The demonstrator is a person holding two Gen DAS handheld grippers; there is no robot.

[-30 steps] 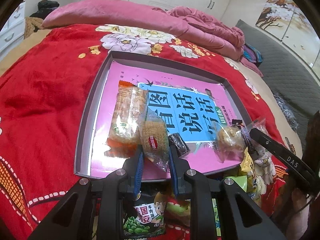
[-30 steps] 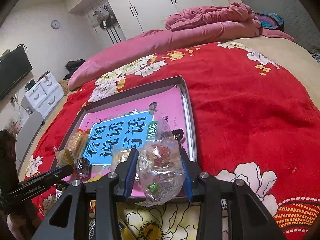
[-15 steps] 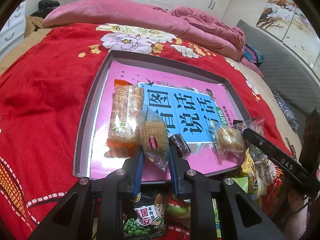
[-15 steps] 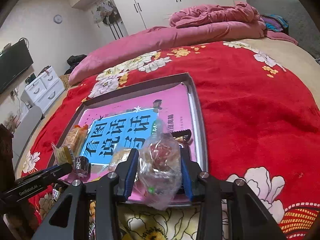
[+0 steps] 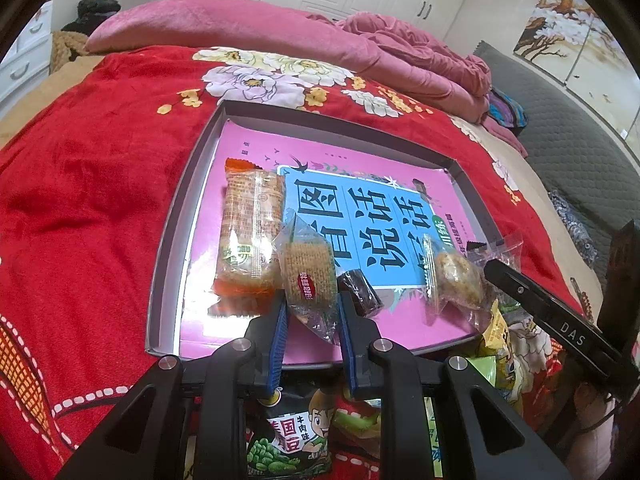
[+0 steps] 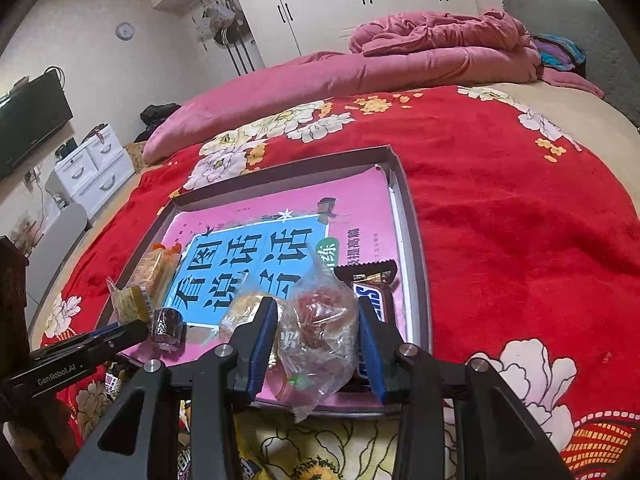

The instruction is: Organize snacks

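Left wrist view. Left gripper [image 5: 310, 332] has its jaws drawn narrow on the tail of a clear-wrapped square biscuit packet [image 5: 308, 276], held over the near edge of the grey tray [image 5: 168, 240]. The tray sits on the red bedspread [image 5: 80, 200] and is lined with a pink and blue book cover. Already lying in it, left to right: an orange-ended cracker pack [image 5: 248, 240], a small dark wrapped sweet [image 5: 360, 294], and a clear bag with a pale round cake [image 5: 456, 276]. The biscuit packet overlaps the cracker pack's right edge in this view (touching or not, cannot tell). More snack bags lie on the bed below the tray's near rim, a green pea bag [image 5: 288, 436] among them.

Right wrist view. Right gripper [image 6: 318, 344] has its jaws closed on a crumpled clear bag with reddish contents [image 6: 320, 332], held above the tray's near right part. A Snickers bar [image 6: 374, 300] lies just to its right inside the tray.

Judgement on the step: both packets are about to be laid down. Lower each until its bottom rests flat before the jaws widen (crinkly film springs and slides). Set the biscuit into the gap between cracker pack and dark sweet, and the red bag between cake and Snickers, so the row stays unstacked.
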